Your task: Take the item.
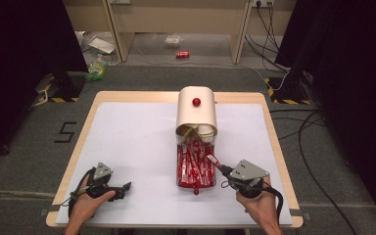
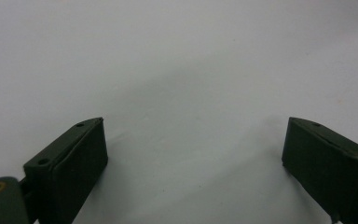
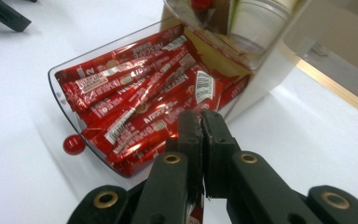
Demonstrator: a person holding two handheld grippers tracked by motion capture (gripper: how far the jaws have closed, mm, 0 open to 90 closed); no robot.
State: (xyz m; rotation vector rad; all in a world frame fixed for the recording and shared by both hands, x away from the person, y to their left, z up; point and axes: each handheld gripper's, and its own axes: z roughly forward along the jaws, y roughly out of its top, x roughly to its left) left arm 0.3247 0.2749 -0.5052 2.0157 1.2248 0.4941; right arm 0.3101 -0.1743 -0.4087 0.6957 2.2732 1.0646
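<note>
A clear drawer (image 1: 180, 166) stands pulled out of a cream box (image 1: 196, 115) at the table's middle. It is packed with several red coffee sachets (image 3: 121, 102). My right gripper (image 1: 223, 170) is just right of the drawer, shut on one red sachet (image 1: 211, 159) that sticks out past its tips toward the drawer. In the right gripper view the jaws (image 3: 200, 114) are pressed together with that sachet's barcode end (image 3: 205, 91) above them. My left gripper (image 1: 125, 187) rests on the white mat at the front left, open, with nothing between its fingers (image 2: 74, 163).
A red knob (image 1: 196, 192) marks the drawer's front, close to the table's near edge. White cups (image 1: 205, 130) sit inside the box's opening. The white mat (image 1: 137, 142) covers the table. Cables and a red can (image 1: 182, 54) lie on the floor beyond.
</note>
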